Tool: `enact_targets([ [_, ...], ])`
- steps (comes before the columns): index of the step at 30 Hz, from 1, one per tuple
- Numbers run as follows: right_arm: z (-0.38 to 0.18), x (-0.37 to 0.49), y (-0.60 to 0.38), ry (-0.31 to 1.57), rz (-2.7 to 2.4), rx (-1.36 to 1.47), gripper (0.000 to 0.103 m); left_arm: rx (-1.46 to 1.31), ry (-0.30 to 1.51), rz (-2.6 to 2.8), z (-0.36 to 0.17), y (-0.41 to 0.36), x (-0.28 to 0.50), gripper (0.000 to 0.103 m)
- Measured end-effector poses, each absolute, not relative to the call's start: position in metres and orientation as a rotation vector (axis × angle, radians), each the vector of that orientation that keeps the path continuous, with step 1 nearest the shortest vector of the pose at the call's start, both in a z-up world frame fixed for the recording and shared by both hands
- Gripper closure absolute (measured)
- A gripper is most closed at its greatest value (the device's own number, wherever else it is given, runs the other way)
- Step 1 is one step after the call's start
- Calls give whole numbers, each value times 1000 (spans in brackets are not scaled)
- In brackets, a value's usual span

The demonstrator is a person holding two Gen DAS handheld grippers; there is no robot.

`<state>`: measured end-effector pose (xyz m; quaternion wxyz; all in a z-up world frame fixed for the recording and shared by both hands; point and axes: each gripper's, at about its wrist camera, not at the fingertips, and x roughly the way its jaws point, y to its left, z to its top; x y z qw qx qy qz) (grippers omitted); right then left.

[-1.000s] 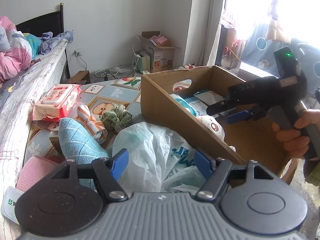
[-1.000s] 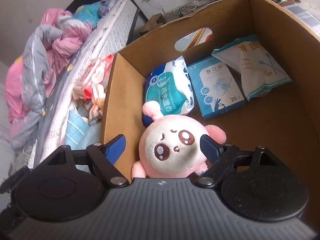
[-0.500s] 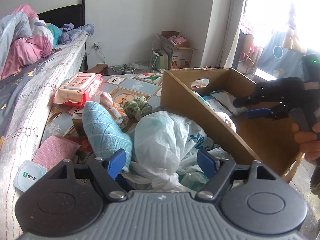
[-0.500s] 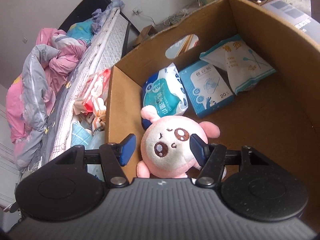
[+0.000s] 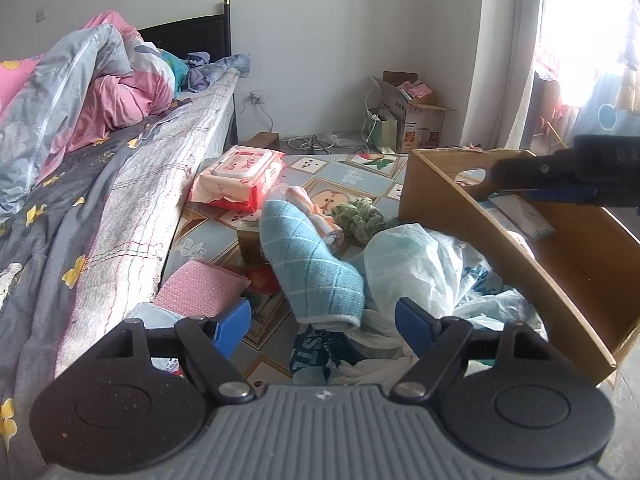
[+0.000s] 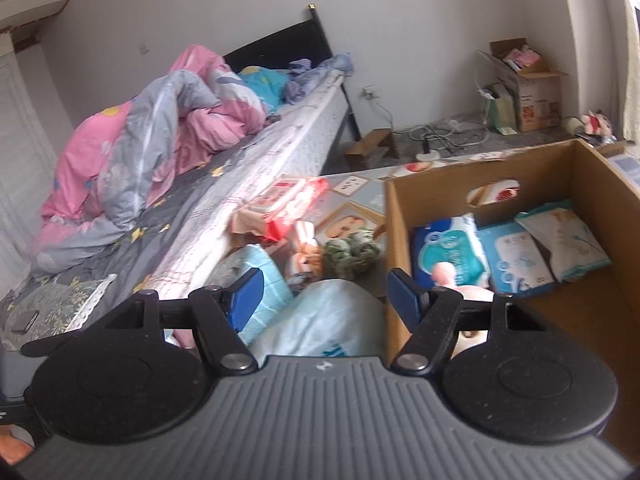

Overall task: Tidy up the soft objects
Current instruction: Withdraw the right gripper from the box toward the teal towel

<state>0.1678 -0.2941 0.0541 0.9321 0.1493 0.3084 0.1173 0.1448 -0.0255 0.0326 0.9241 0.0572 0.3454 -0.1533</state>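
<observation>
My left gripper [image 5: 323, 324] is open and hovers over the floor pile, with the lower edge of a blue checked towel [image 5: 312, 264] between its fingers, untouched. A white plastic bag [image 5: 420, 264] lies right of the towel, against the open cardboard box [image 5: 460, 220]. My right gripper [image 6: 326, 292] hangs above the box's left wall [image 6: 394, 232]. Its jaws are opening and nothing is between them. From the left wrist it shows as a black gripper [image 5: 516, 182] over the box. A pink plush [image 6: 472, 292] lies inside the box, half hidden behind my right finger.
Several flat packs [image 6: 516, 256] lie at the back of the box. A bed with a pink and grey quilt [image 5: 80, 92] runs along the left. A red wipes pack [image 5: 240, 180], a green scrunchie [image 5: 356, 216], a pink cloth [image 5: 200, 288] and a striped roll [image 5: 316, 212] lie on the mat.
My right gripper let go of the pink plush, rose out of the box and swung left. My left gripper shifted left from the plastic bag to the blue towel.
</observation>
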Motion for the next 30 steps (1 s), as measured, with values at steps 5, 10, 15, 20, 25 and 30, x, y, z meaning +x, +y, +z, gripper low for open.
enact_targets([
  [5, 54, 185, -245, 671, 360, 297, 35, 89, 718, -286, 26, -16, 154, 22],
  [10, 44, 219, -212, 759, 432, 305, 35, 56, 731, -278, 15, -17, 176, 22],
  [15, 21, 266, -199, 856, 439, 377, 36, -4, 744, -305, 5, -21, 200, 22],
  [20, -1, 296, -191, 906, 411, 402, 41, -26, 785, -324, -8, -27, 220, 28],
  [25, -23, 314, -186, 950, 391, 402, 50, -16, 809, -342, -17, -36, 234, 38],
  [30, -44, 329, -189, 1001, 359, 416, 60, -48, 837, -346, -24, -37, 247, 68],
])
